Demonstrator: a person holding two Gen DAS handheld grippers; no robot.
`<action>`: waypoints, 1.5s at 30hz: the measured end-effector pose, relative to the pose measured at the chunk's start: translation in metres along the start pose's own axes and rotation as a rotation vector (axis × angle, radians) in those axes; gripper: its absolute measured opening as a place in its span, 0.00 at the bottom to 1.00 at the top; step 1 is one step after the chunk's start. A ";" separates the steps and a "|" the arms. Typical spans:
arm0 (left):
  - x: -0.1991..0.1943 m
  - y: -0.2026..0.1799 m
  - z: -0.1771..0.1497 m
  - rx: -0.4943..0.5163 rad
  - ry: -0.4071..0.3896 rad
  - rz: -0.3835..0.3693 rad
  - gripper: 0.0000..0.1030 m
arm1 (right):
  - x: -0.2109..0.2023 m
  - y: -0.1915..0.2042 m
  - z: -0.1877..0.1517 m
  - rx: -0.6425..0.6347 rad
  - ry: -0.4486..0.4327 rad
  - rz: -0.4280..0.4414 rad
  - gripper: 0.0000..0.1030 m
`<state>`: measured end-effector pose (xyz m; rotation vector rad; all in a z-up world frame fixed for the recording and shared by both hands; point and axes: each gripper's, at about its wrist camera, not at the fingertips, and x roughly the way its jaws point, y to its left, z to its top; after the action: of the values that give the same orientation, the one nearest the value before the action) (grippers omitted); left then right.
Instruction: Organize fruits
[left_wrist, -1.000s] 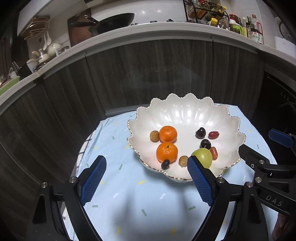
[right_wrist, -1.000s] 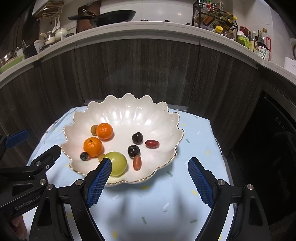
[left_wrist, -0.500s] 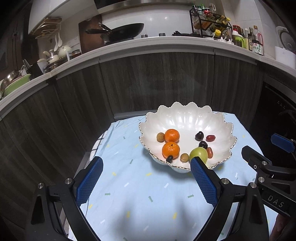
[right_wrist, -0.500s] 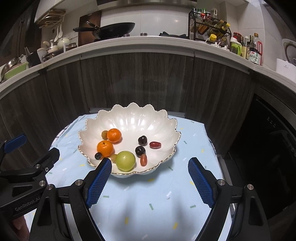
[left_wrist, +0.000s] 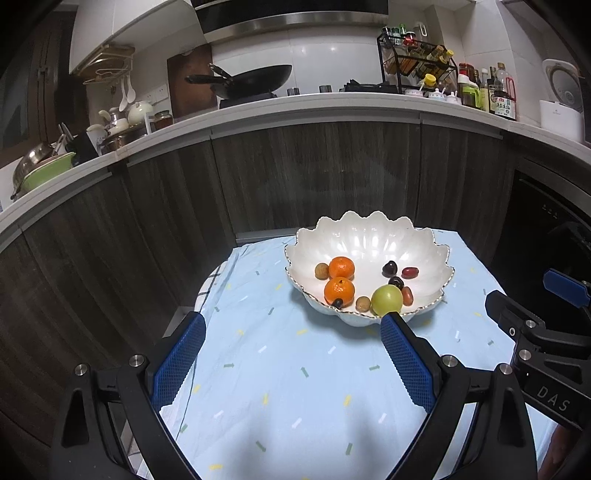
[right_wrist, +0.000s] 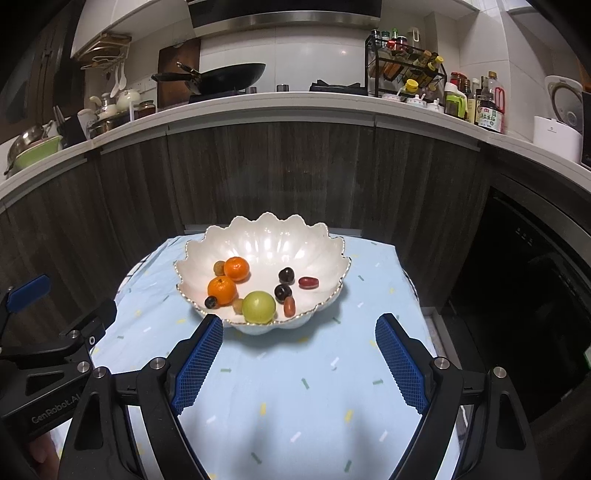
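Observation:
A white scalloped bowl (left_wrist: 369, 236) (right_wrist: 273, 236) stands on a light blue cloth. In it lie two oranges (left_wrist: 340, 290) (right_wrist: 222, 290), a green round fruit (left_wrist: 386, 300) (right_wrist: 259, 306), dark cherries (left_wrist: 389, 268) (right_wrist: 286, 275), red oblong fruits (left_wrist: 409, 272) (right_wrist: 308, 282) and small brown fruits (left_wrist: 321, 271). My left gripper (left_wrist: 291, 354) is open and empty, in front of the bowl and to its left. My right gripper (right_wrist: 299, 350) is open and empty, in front of the bowl. Each gripper shows at the edge of the other's view.
The light blue cloth (left_wrist: 295, 387) (right_wrist: 295, 406) covers a small table in front of dark wood cabinets (left_wrist: 314, 177). A counter above them holds a wok (left_wrist: 251, 79), a spice rack (left_wrist: 417, 62), bottles and dishes. A dark appliance (right_wrist: 524, 295) stands to the right.
Both grippers have pulled back and up from the bowl, which now looks smaller and farther away. Both stay open and empty. The fruits have not moved.

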<state>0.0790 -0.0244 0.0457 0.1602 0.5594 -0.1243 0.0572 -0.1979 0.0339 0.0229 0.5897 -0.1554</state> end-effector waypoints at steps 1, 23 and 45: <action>-0.003 0.000 -0.002 0.001 -0.003 0.002 0.94 | -0.003 0.000 -0.002 0.001 -0.002 0.000 0.83; -0.062 0.002 -0.052 -0.012 -0.058 0.033 0.96 | -0.059 -0.005 -0.057 0.021 -0.031 0.005 0.83; -0.075 0.005 -0.067 -0.024 -0.079 0.048 0.96 | -0.076 -0.003 -0.070 0.001 -0.053 -0.001 0.83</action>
<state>-0.0180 -0.0014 0.0305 0.1451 0.4775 -0.0771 -0.0443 -0.1858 0.0180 0.0190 0.5370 -0.1571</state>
